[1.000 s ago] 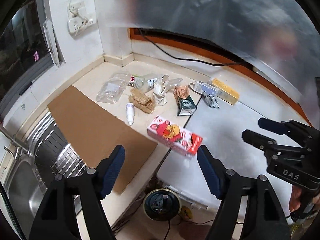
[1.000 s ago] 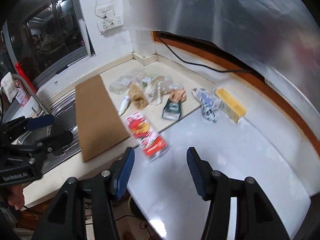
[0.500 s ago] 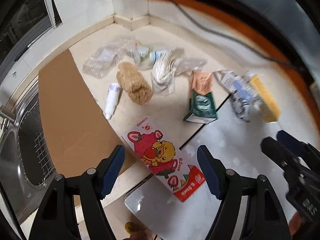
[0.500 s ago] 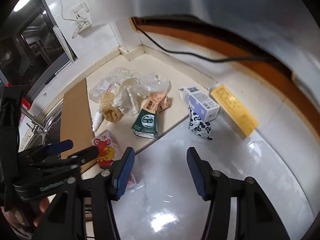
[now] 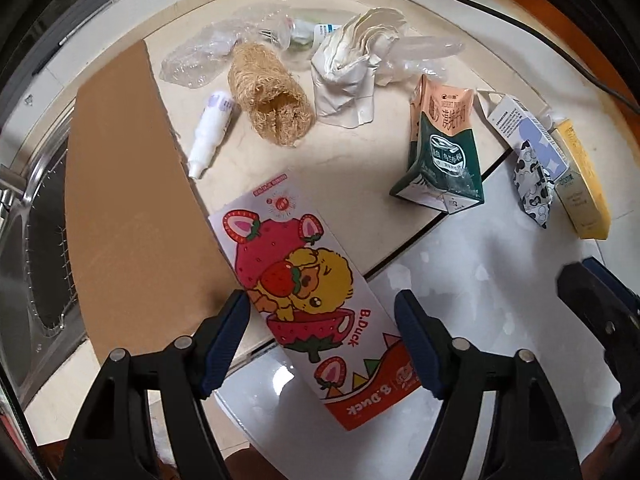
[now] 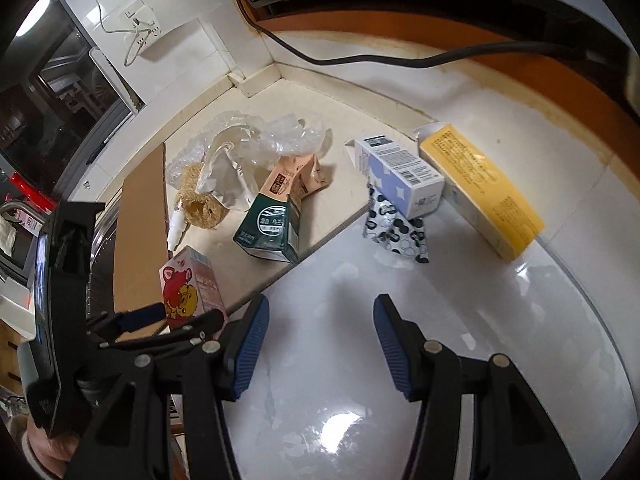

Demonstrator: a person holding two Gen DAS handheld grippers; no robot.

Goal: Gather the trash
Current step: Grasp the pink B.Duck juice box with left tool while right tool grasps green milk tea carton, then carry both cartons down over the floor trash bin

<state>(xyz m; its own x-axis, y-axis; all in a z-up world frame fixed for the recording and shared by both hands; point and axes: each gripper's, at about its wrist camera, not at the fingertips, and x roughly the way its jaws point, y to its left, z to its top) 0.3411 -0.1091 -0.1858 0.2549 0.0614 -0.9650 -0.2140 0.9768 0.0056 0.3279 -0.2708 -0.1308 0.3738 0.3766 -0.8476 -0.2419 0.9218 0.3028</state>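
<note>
Left gripper (image 5: 322, 332) agape above strawberry carton (image 5: 308, 292) (untouched), right gripper (image 6: 320, 344) unclenched, empty

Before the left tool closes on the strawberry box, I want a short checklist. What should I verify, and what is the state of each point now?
1. Left tool open: ok, the pads stand apart.
2. Strawberry box between the pads: ok, the box end lies in the gap.
3. Pads touching the box: not ok, a gap shows on both sides.
4. Box free of other trash: ok, the green carton and white tube lie apart from it.
5. Right tool out of the way: ok, open over bare white counter, holding nothing.
6. Box empty or full: cannot tell.
</note>
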